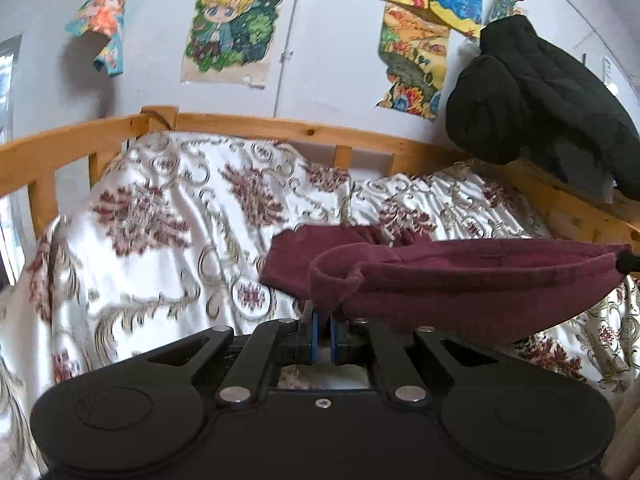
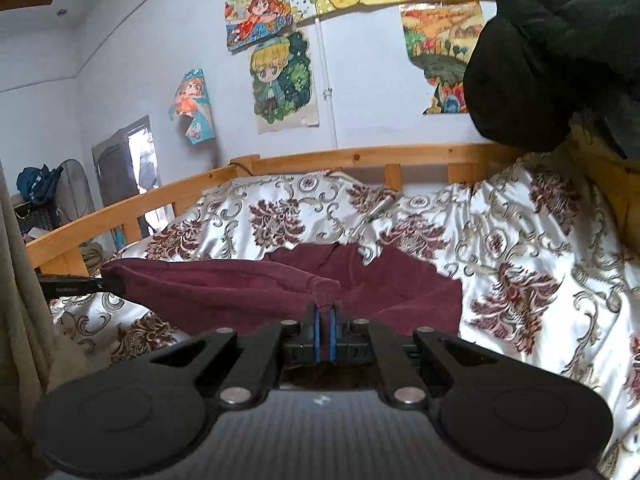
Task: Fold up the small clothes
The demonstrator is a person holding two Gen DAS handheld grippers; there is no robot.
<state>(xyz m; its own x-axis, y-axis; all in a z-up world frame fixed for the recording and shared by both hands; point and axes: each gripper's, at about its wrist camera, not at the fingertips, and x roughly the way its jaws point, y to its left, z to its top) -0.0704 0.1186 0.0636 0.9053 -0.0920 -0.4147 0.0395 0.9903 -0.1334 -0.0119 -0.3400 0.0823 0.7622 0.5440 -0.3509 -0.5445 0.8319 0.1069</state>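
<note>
Our left gripper (image 1: 323, 312) has its jaws clamped on the left corner of the maroon garment (image 1: 460, 276); our right gripper (image 2: 325, 306) pinches the right corner. The cloth hangs stretched between us over the bed (image 2: 520, 216). We judge we should keep the edge taut and level, then lay it flat.

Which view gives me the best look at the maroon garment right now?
The right wrist view: the maroon garment shows from its stretched edge, pinched in both tongs, back to the part lying on the floral bedspread. The left wrist view shows the garment mostly as a taut band that hides the rest.
</note>
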